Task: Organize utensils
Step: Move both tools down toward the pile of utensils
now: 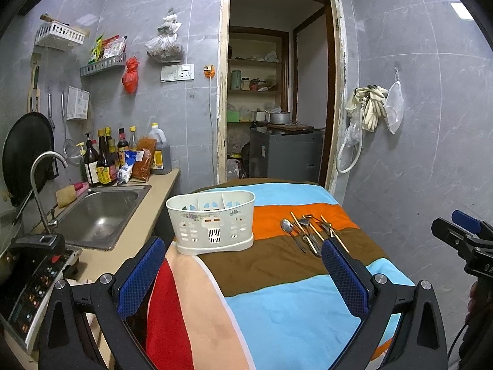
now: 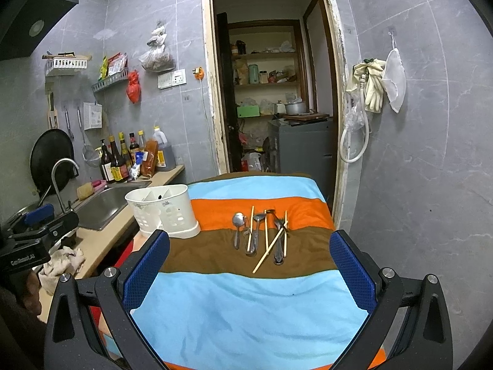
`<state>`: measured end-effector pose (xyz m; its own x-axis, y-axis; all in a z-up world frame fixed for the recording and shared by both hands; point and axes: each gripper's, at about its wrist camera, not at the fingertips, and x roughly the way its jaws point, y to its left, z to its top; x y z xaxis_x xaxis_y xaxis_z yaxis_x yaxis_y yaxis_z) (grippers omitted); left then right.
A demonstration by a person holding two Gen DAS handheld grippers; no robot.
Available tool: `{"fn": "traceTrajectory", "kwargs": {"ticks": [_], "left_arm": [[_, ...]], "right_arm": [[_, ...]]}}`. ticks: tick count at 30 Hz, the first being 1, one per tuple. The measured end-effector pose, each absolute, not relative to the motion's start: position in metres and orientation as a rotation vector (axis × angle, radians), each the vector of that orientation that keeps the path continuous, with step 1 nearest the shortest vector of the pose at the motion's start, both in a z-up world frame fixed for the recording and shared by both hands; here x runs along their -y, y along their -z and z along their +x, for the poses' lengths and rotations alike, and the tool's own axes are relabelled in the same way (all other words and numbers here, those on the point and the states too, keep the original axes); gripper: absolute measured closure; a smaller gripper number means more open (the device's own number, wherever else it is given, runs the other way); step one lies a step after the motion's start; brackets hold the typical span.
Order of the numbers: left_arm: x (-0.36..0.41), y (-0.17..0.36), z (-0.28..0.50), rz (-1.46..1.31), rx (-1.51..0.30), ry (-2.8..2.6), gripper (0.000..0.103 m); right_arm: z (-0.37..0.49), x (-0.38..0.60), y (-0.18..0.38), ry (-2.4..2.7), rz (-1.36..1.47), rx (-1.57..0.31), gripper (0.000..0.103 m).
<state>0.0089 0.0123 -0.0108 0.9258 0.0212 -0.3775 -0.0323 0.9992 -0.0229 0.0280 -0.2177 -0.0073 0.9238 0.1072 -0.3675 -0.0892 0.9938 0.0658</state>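
A white plastic utensil holder (image 1: 212, 220) (image 2: 163, 211) with three compartments stands near the left edge of a striped cloth (image 1: 292, 296) (image 2: 246, 308). Right of it lies a loose pile of utensils (image 1: 311, 231) (image 2: 262, 234): metal spoons, a fork and several wooden chopsticks (image 2: 269, 251). My left gripper (image 1: 243, 249) hovers open over the cloth, short of the holder, nothing between its fingers. My right gripper (image 2: 249, 246) is also open, in front of the utensil pile and apart from it. The right gripper's body (image 1: 465, 243) shows at the left view's right edge.
A steel sink (image 1: 98, 215) with a faucet (image 1: 43, 185) sits in the counter on the left, sauce bottles (image 1: 107, 160) behind it. An induction cooker (image 1: 34, 289) is at the near left. A rag (image 2: 61, 265) lies on the counter. A doorway (image 1: 277, 98) opens behind the table.
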Motion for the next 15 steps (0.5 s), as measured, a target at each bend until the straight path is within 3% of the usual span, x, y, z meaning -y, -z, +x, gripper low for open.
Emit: {"fn": "traceTrajectory", "kwargs": {"ticks": [15], "left_arm": [[0.02,-0.01,0.082,-0.032,-0.344,-0.029,0.001]], "right_arm": [[0.092,0.255,-0.019,-0.086,0.05,-0.334,0.001]]}}
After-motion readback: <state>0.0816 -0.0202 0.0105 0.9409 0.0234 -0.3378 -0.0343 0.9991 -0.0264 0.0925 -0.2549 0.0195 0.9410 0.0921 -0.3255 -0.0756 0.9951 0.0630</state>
